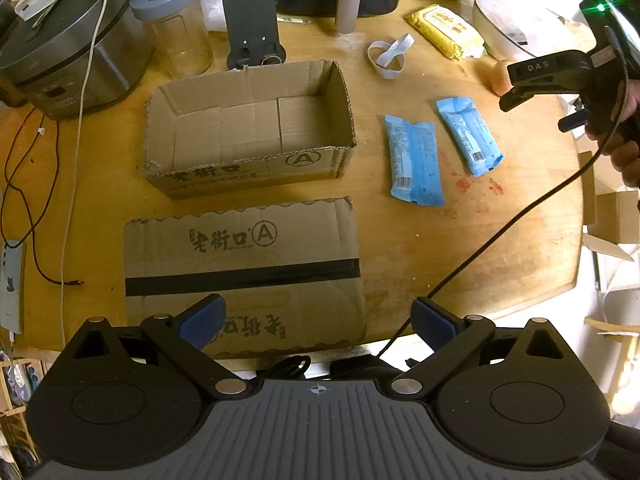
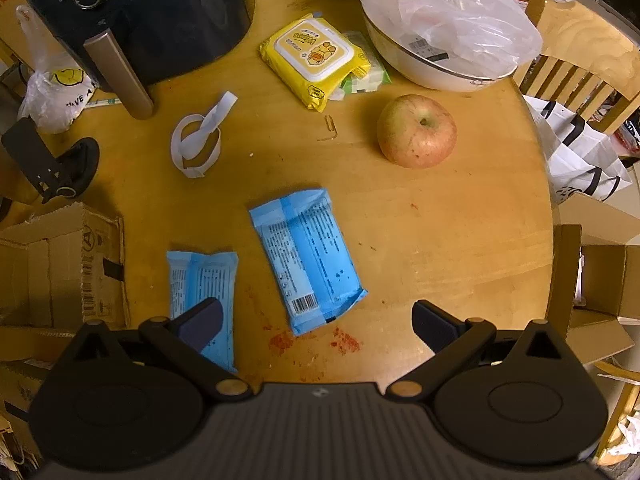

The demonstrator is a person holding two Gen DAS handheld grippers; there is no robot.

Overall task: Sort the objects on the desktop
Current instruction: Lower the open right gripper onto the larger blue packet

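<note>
Corrugated box (image 1: 256,128), glossy blue packets (image 2: 306,258).

**Two wrist views over one wooden table**

The left wrist camera looks down and forward over the near edge at an open cardboard box (image 1: 250,128). The right wrist camera hangs closer, further right, above an apple (image 2: 416,136). Both share two blue packets (image 1: 414,160) (image 2: 306,256) and yellow wipes (image 1: 444,30) (image 2: 316,58).
</note>
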